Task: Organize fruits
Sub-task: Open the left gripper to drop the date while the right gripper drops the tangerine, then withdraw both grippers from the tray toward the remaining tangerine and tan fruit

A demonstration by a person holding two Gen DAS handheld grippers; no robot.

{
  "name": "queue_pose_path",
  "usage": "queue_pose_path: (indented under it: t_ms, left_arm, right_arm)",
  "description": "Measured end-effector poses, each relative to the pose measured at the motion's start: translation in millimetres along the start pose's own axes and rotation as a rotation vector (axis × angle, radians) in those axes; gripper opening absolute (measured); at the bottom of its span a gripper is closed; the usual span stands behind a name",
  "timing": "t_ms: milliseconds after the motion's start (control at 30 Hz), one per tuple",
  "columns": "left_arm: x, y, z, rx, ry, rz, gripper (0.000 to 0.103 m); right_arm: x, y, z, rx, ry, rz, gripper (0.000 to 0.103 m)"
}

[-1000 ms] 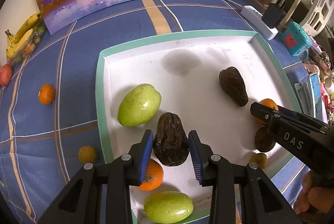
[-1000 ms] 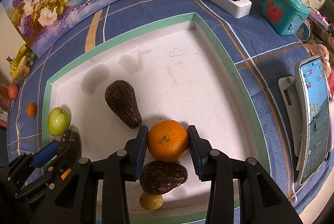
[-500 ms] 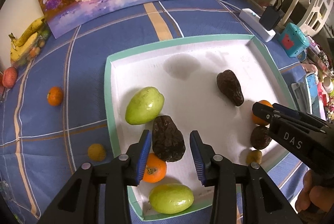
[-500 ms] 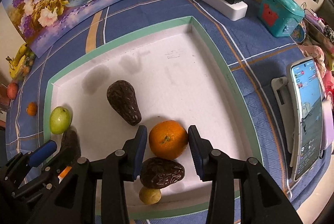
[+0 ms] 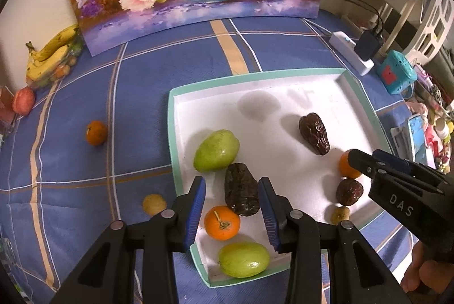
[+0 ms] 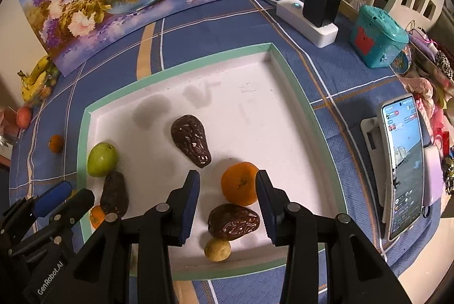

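Note:
A white tray with a green rim (image 5: 172, 133) holds several fruits. In the left wrist view my left gripper (image 5: 231, 207) is open above a dark wrinkled fruit (image 5: 241, 193), an orange (image 5: 222, 222) and two green fruits (image 5: 216, 151) (image 5: 244, 259); its pads touch none of them. In the right wrist view my right gripper (image 6: 227, 196) hangs open over an orange (image 6: 240, 182), a dark fruit (image 6: 234, 221) and a small yellow fruit (image 6: 217, 248). Another dark fruit (image 6: 191, 139) lies mid-tray.
On the blue checked cloth left of the tray lie a tangerine (image 5: 96, 132), a small yellow fruit (image 5: 154, 204), bananas (image 5: 51, 54) and a red apple (image 5: 23, 104). A power strip (image 6: 306, 20), teal box (image 6: 378, 37) and phone on a stand (image 6: 403, 165) sit to the right.
Both grippers have risen away from the tray. The dark fruit between the left pads and the orange between the right pads stay lying on the tray.

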State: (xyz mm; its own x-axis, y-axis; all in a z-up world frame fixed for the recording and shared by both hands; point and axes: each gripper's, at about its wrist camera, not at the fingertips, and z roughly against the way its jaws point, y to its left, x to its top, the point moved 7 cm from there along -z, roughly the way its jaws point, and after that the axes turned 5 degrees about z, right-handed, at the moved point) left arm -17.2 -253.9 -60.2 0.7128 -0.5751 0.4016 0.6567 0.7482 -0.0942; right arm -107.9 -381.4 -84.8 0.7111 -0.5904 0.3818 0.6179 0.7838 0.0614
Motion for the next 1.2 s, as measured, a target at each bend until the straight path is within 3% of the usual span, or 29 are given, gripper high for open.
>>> queue_pose_path:
  t_ms: [800,867,900,933,967,1033,1167,1200]
  left_arm:
    - [5.1,35.5,22.2,0.001,-0.036,0.092,0.042]
    - [5.3,38.1,21.7,0.008,-0.034,0.098,0.049]
    - [5.5,40.0,21.5,0.018,-0.034,0.103,0.064]
    - [5.9,42.5,21.5,0.032,-0.038,0.109,0.07]
    - [6.0,44.3,21.3,0.041,-0.039,0.114,0.07]
    - [5.9,50.4,20.2,0.056,-0.034,0.13,0.073]
    - [5.0,65.1,17.1,0.12,-0.029,0.153,0.09]
    - [4.7,68.6,16.6,0.132,-0.029,0.156,0.095]
  right_arm:
    - [-0.2,24.0,32.4,0.008,-0.048,0.056,0.042]
    - [0.1,24.4,32.7,0.009,-0.049,0.056,0.042]
    - [0.2,24.2,32.6,0.008,-0.049,0.057,0.042]
    - [0.4,24.2,32.8,0.006,-0.052,0.059,0.042]
    - [0.8,24.6,32.9,0.003,-0.054,0.061,0.044]
    - [1.0,25.0,31.8,-0.004,-0.054,0.062,0.063]
    - [0.3,28.1,28.1,-0.004,-0.045,0.075,0.066]
    - [0.3,28.6,27.4,-0.012,-0.045,0.081,0.072]
